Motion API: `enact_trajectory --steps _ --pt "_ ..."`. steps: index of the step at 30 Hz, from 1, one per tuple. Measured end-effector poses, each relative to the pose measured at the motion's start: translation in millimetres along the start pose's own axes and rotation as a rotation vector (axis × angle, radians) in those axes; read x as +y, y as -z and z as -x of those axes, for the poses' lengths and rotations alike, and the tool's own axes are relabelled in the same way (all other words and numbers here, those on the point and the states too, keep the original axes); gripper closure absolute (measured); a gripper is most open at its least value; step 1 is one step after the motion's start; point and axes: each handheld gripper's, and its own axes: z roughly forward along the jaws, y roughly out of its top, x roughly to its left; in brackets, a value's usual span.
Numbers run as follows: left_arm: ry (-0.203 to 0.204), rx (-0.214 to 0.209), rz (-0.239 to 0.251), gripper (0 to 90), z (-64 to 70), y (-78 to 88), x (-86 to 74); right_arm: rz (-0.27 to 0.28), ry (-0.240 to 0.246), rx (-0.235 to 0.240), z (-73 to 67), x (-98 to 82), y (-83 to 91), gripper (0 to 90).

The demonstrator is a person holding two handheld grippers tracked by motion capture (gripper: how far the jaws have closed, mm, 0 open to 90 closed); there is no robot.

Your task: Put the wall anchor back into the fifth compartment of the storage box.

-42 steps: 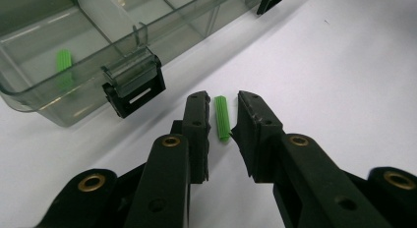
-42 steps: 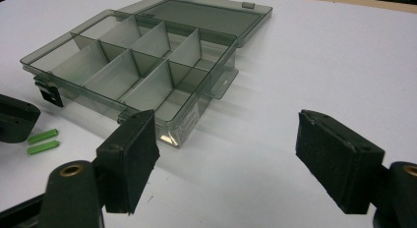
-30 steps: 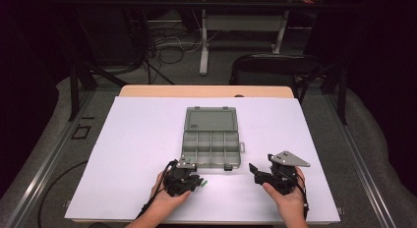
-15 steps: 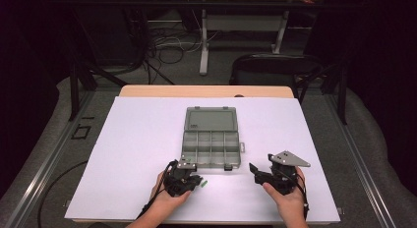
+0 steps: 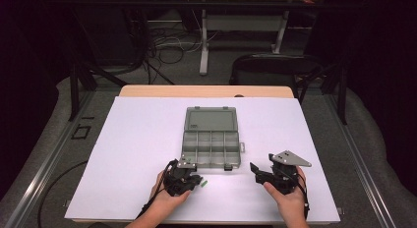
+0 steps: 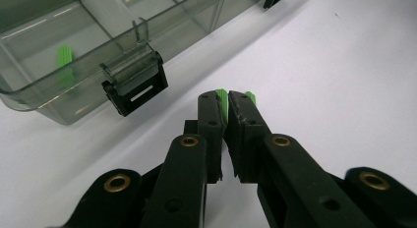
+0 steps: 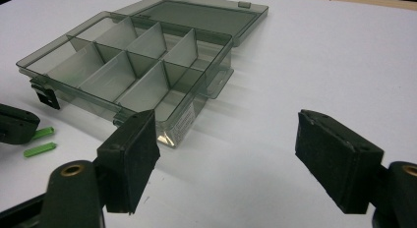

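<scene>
Here the left tool (image 6: 226,107) has its jaws pinched onto a small green peg (image 6: 222,101), whose ribbed end sticks up between the pads; the jaws have just been closing on it. A second green peg (image 6: 251,96) peeks out just past the tool's tips. From above, the left tool (image 5: 193,181) sits just in front of the box's near left corner, low over the counter (image 5: 142,139), with a green peg (image 5: 204,183) lying on the white surface right beside its tips.

The box (image 5: 211,138) is a clear grey plastic organiser, lid flung open and lying flat on the far side, its tray split into small compartments. It rests near the middle of the counter. In the left gripper view, the box (image 6: 88,66) shows a black latch (image 6: 134,85) on its near wall, and another green peg (image 6: 63,58) stands in the compartment behind that wall.

The right tool (image 5: 260,175) is held in front of the box's near right corner, a little apart from it. Its jaws stand wide open with nothing between them, the right tool (image 7: 241,159) aimed towards the box (image 7: 142,56). In that view two green pegs (image 7: 39,149) lie on the counter in front of the box's latch side, beside the tip of the left tool (image 7: 17,125).
</scene>
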Motion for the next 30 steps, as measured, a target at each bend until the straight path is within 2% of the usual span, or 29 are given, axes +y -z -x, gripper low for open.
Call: enact_trajectory --steps 1,3,4,7,11,14,23,26,30 --pt "0.0 0.001 0.002 84.7 -0.5 1.2 0.2 -0.013 0.0 0.003 0.5 0.4 1.2 23.5" --pt "0.006 0.0 0.013 84.7 -1.5 3.5 0.5 0.006 -0.007 0.002 0.8 -0.1 -0.1 23.5" --pt "0.005 0.003 0.014 84.7 -2.0 5.0 0.8 -0.009 -0.007 0.003 1.1 0.3 1.1 23.5" --pt "0.016 0.001 0.025 84.6 -3.2 9.0 1.5 -0.007 -0.006 0.003 1.2 0.2 1.2 23.6" --pt "0.028 0.001 0.044 84.7 -5.1 14.5 2.2 0.013 -0.009 0.0 0.6 -0.4 -0.7 23.6" --pt "0.025 -0.003 0.052 84.7 -7.6 20.0 3.2 -0.01 -0.005 0.0 1.2 0.2 1.0 23.6" --pt "0.046 0.001 0.084 84.7 -15.2 34.0 5.4 -0.01 -0.006 -0.001 1.3 0.2 1.2 23.6" --pt "0.058 0.001 0.091 84.7 -17.5 37.2 5.9 0.016 -0.01 -0.002 0.6 -0.4 -0.5 23.6" --pt "0.053 0.012 0.105 84.7 -20.2 40.6 7.4 -0.008 -0.007 0.001 1.1 0.2 1.1 23.6"
